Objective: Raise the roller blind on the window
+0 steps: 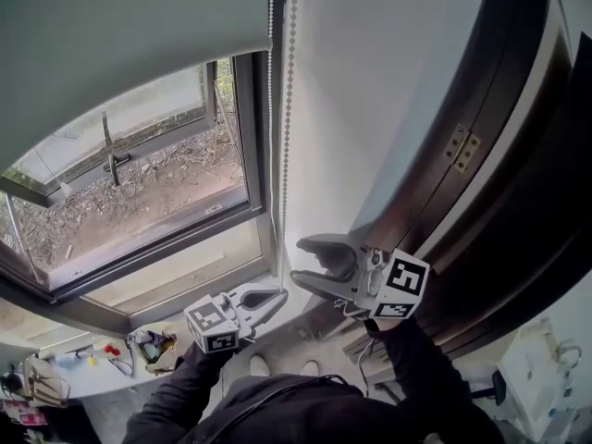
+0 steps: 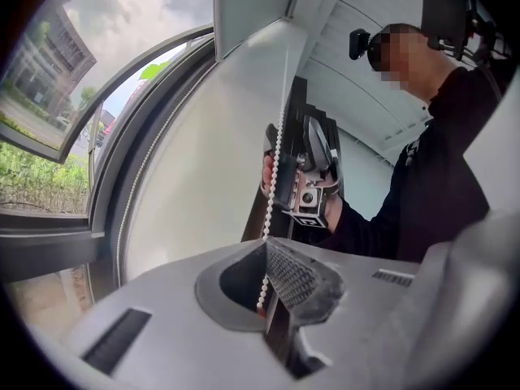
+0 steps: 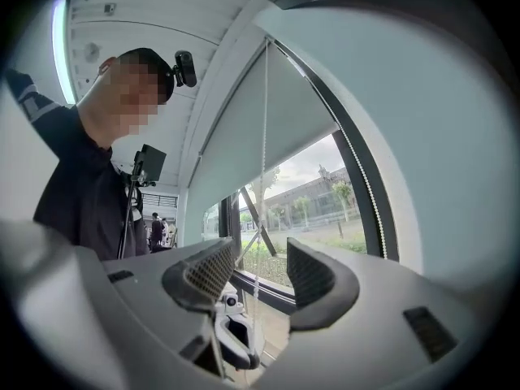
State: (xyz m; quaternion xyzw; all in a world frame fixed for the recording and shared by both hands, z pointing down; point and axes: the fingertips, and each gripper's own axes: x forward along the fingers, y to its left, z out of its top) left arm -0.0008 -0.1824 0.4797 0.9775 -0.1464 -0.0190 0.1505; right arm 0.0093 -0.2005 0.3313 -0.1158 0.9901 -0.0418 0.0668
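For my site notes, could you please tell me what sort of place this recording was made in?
Probably an office or a similar room indoors. A roller blind with its bead chain hangs over a window, a dark wooden door stands beside it, and buildings show outside.

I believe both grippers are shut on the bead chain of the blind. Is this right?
Not quite. Only the left gripper is shut on the bead chain. The right gripper view shows the right gripper open, the chain passing between its jaws untouched.
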